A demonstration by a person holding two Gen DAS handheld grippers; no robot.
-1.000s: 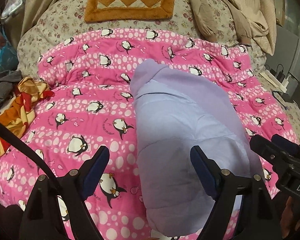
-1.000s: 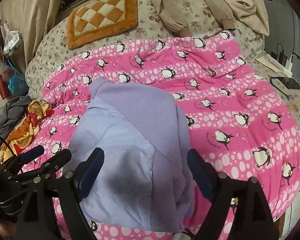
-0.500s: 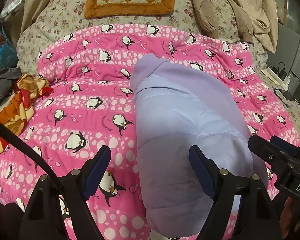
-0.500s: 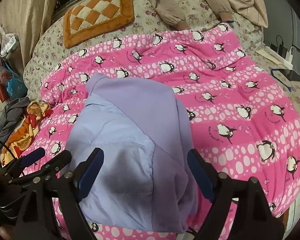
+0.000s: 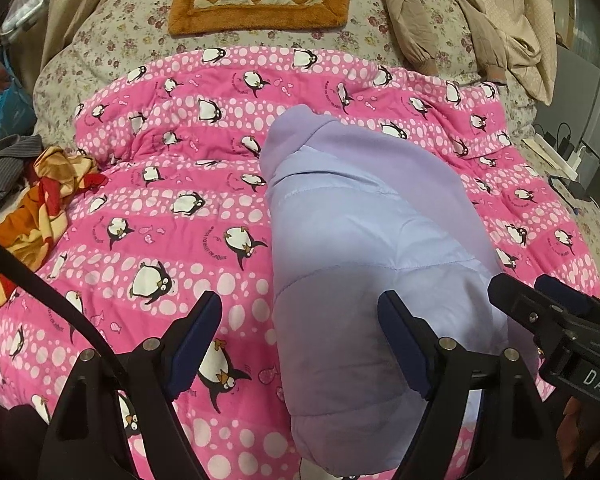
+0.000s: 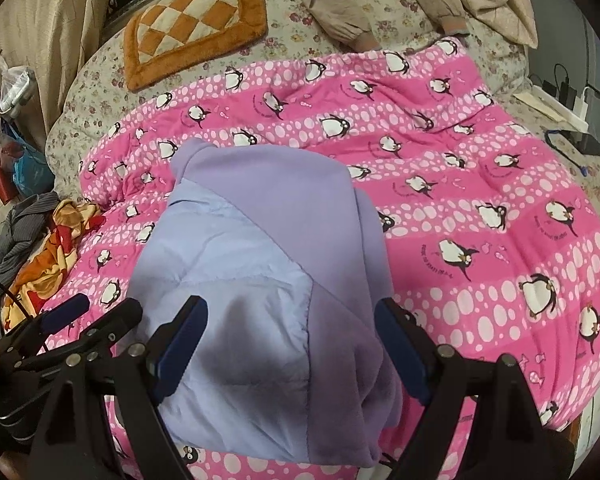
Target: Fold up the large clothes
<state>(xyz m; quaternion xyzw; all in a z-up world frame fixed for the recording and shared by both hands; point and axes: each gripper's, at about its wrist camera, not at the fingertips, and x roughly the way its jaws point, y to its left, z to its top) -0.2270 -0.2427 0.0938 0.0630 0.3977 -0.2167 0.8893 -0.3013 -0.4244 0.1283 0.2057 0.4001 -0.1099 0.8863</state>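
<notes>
Lilac jacket [image 6: 260, 264] lies folded on the pink quilt [image 5: 172, 208]; left tool [image 5: 300, 344] and right tool [image 6: 288, 344] hover spread, empty.

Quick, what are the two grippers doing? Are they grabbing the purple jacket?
Left gripper: open, holding nothing, above the purple jacket.
Right gripper: open, holding nothing, above the same jacket.
</notes>
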